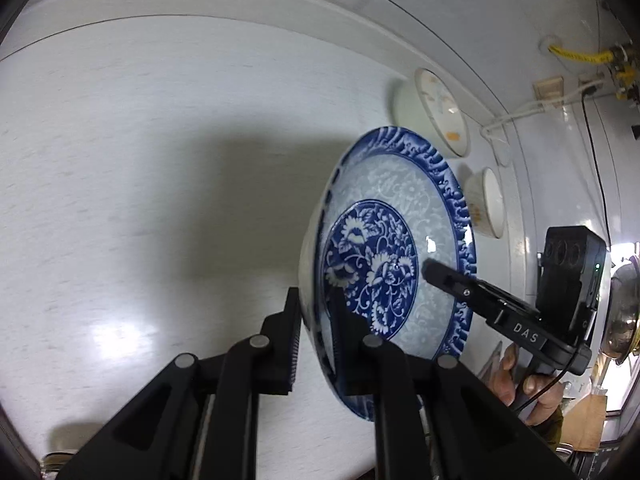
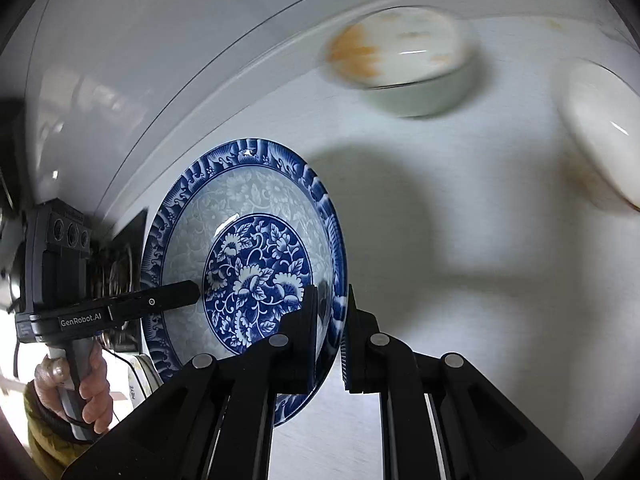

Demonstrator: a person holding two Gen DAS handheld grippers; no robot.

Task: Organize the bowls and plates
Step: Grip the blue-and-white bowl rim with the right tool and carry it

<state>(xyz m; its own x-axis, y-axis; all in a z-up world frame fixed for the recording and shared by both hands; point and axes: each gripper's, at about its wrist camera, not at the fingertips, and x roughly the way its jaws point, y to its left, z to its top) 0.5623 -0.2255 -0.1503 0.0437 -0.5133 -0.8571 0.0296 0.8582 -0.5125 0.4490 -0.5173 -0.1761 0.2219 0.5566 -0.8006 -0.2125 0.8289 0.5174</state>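
Left wrist view, lower centre: left gripper (image 1: 316, 320) pinching the near rim of the blue-and-white plate (image 1: 394, 240), one finger behind, one on the face. Plate sitting centre-right, tilted on edge over the white counter (image 1: 140, 160). Right gripper (image 1: 440, 276) reaching in at right, touching the plate's face. Two white bowls (image 1: 440, 112) lying upper right. Right wrist view: left gripper (image 2: 188, 294) entering at left; plate (image 2: 248, 240) at centre; right gripper (image 2: 330, 320) straddling its rim, closure hard to tell.

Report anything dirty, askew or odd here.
The blue-and-white plate is held on edge above the white counter, both tongs clamping its rim. Two white bowls behind carry orange stains, the farther one inside. No breakage visible.
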